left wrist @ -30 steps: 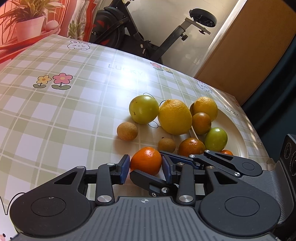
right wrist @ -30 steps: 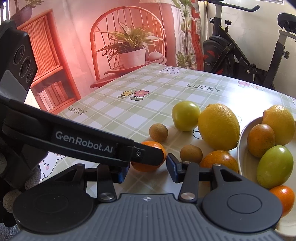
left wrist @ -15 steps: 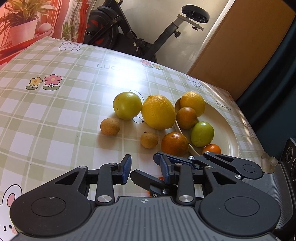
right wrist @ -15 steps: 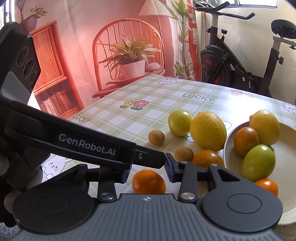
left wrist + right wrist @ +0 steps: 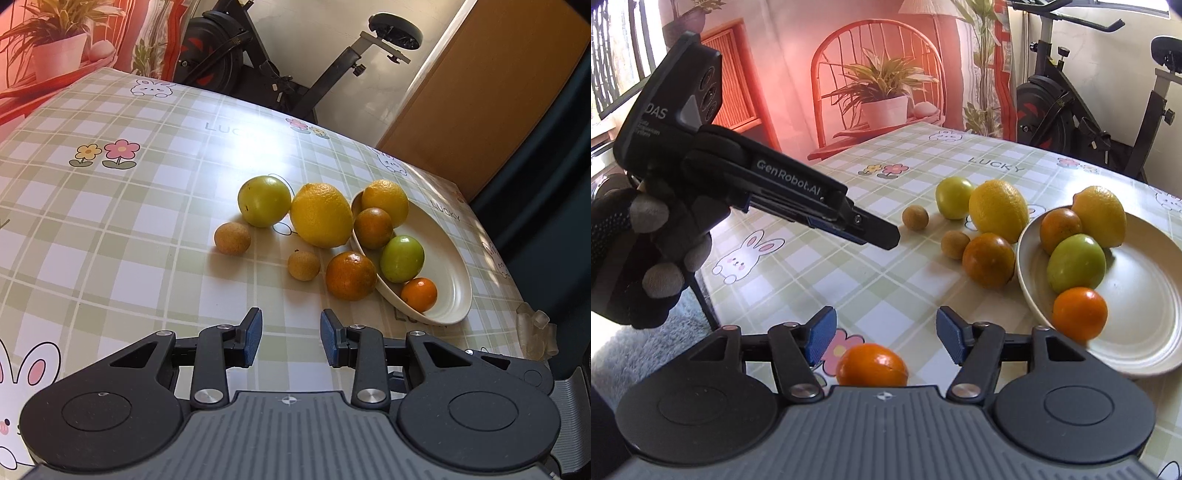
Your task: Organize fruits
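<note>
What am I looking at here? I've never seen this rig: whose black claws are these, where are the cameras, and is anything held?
No robot: a person holds a two-finger tool in each hand, each carrying a forward-looking camera. The left gripper and right gripper are both open and hold nothing. The right view also shows the left tool in a gloved hand. On the checked tablecloth a white plate holds four fruits; five more lie beside it. A small orange lies on the cloth below the right gripper.

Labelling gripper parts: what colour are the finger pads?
Blue pads, clearest in the left wrist view.
</note>
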